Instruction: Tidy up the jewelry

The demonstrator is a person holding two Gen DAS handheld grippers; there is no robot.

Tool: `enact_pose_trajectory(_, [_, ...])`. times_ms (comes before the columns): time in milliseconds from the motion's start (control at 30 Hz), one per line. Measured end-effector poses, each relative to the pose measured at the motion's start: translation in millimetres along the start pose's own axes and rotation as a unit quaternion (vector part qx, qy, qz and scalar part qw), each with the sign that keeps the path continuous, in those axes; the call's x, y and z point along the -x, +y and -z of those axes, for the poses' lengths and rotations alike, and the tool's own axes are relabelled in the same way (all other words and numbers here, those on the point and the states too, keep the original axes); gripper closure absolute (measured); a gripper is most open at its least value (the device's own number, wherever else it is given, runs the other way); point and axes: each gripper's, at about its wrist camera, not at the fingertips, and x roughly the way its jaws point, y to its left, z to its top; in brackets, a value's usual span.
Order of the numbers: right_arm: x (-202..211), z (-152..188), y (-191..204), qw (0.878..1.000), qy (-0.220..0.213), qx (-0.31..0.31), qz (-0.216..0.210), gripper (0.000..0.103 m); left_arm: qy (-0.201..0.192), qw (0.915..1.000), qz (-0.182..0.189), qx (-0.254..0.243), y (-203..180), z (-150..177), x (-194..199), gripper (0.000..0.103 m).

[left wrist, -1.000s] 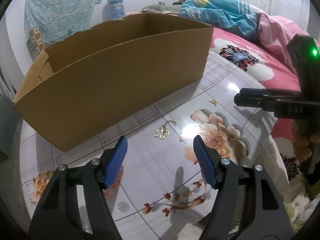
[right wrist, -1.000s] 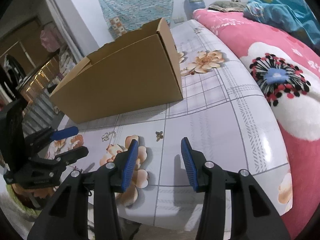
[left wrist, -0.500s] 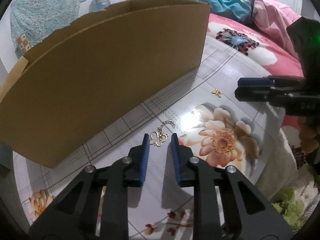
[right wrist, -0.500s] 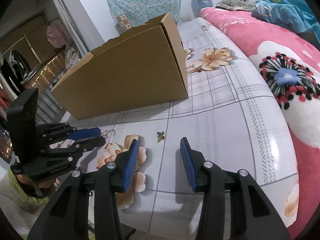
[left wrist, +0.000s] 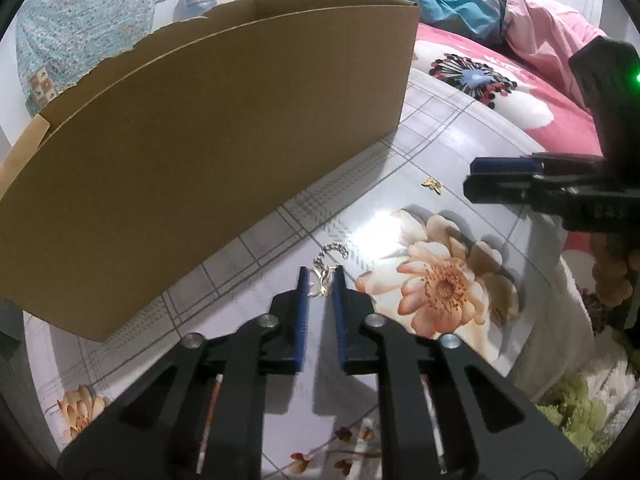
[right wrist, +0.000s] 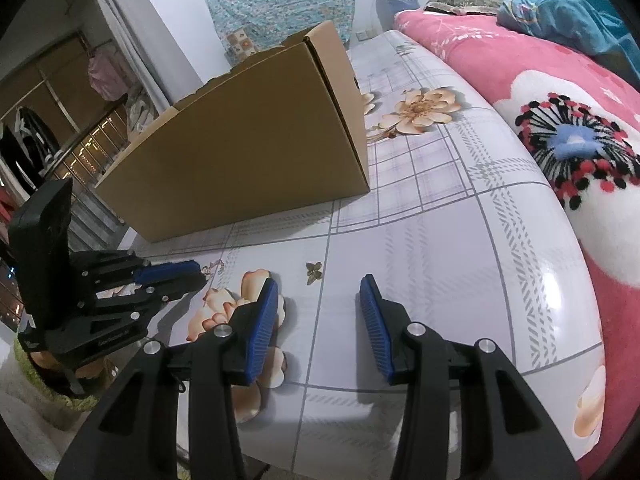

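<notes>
1. Jewelry is not yet sorted: a gold flower charm on a chain (left wrist: 322, 278) lies low in the middle of the left view, on the bench (left wrist: 400, 168).
2. Left hand-held gripper (left wrist: 320, 280) is closing, the charm between its blue pads.
3. Right hand-held gripper (right wrist: 318, 316) hangs released, holding nothing.
4. Butterfly piece (right wrist: 314, 272) waits on the bench; whether anything lies in the cardboard box (left wrist: 200, 128) I cannot see.
</notes>
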Motion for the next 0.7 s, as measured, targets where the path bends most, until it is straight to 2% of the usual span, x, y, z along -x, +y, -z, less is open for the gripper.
enact_pose_trajectory(367, [6.5, 0.0, 6.6, 1.000, -0.006, 0.006, 0.001, 0.061, -0.001, 1.0000, -0.004, 0.008, -3.9, 19.9, 13.0, 0.093])
enact_pose_trajectory(567, [8.0, -1.6, 10.9, 1.000, -0.006, 0.013, 0.002, 0.061, -0.015, 0.9998, -0.004, 0.013, -7.9, 34.3, 22.1, 0.094])
enact_pose_trajectory(633, [9.7, -2.2, 14.4, 1.000, -0.007, 0.018, 0.003, 0.061, -0.022, 0.9996, -0.001, 0.020, -6.2, 35.9, 25.6, 0.103])
enact_pose_trajectory(700, [11.2, -3.3, 17.2, 1.000, -0.008, 0.023, 0.003, 0.061, -0.031, 0.9991, 0.002, 0.028, -3.5, 36.5, 31.2, 0.103])
